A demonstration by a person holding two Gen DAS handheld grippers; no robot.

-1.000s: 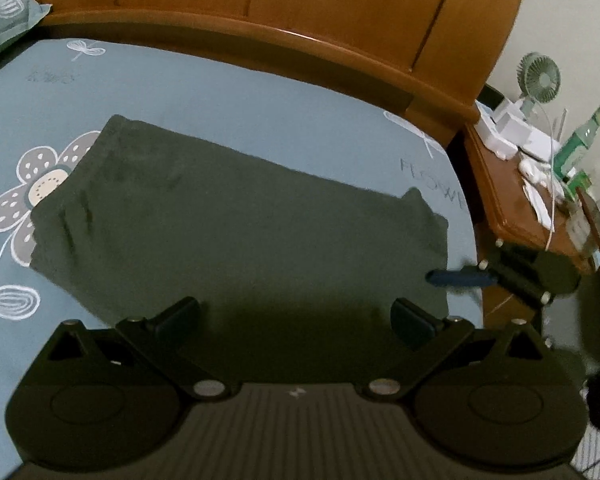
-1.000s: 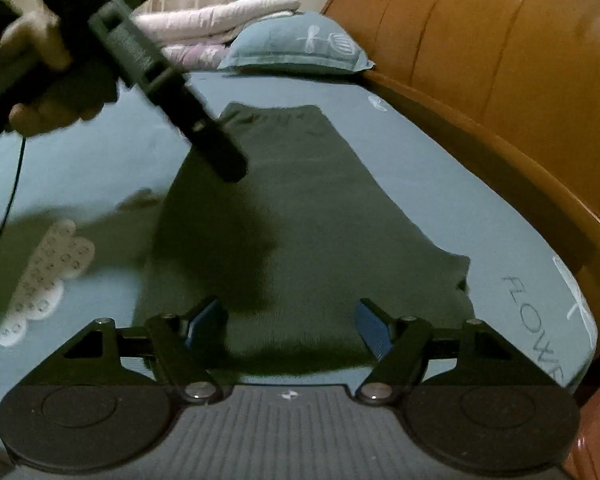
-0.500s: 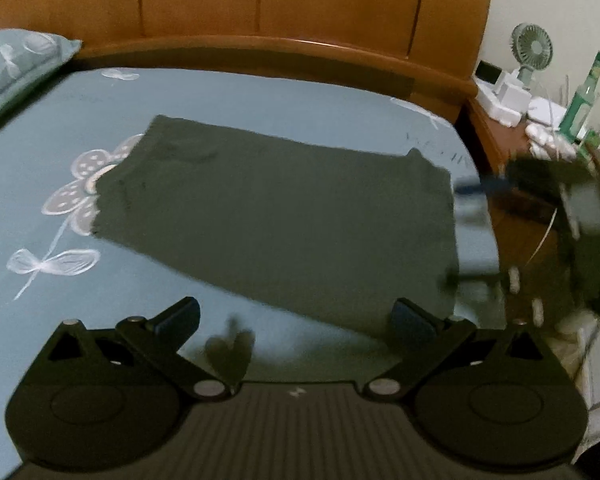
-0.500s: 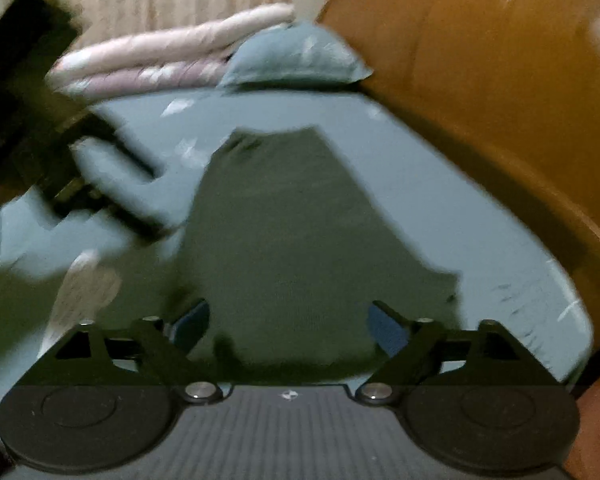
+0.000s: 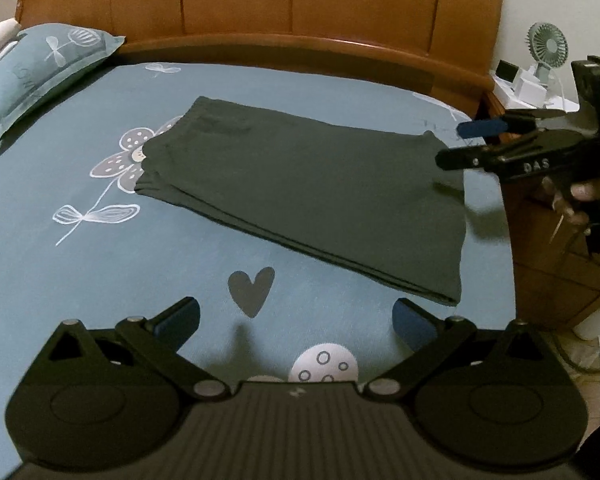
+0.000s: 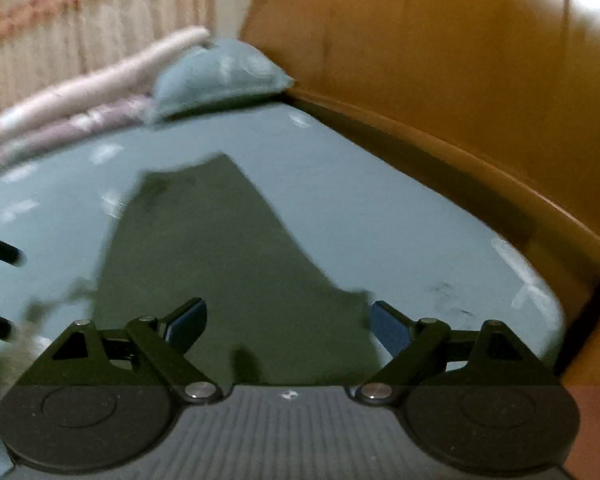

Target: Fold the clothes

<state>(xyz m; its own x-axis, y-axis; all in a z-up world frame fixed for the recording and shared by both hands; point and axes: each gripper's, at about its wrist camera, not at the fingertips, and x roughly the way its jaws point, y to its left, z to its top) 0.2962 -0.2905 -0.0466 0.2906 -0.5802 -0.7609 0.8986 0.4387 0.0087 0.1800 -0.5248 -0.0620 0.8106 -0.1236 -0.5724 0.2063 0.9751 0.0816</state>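
**Both grippers spread wide above a folded dark garment**

The left gripper (image 5: 296,320) has its jaws wide apart with nothing between them, hanging over bare sheet printed with a grey heart (image 5: 251,290); the right gripper (image 6: 288,322) is equally spread and empty, its view blurred, poised over the near end of the dark green garment (image 6: 220,264). From the left wrist that garment (image 5: 312,196) lies flat in a neat folded rectangle, doubled edges showing along its near side, on the blue bedsheet (image 5: 100,280); a white flower print (image 5: 128,156) peeks out at its left end. At the right edge of that view a hand (image 5: 588,196) grips the right gripper's handle beside the garment's far corner. Beyond: a matching pillow (image 5: 40,68), the wooden headboard (image 5: 300,8), and a small fan (image 5: 546,50) on the nightstand; pink folded bedding (image 6: 80,100) lies stacked by the pillow.
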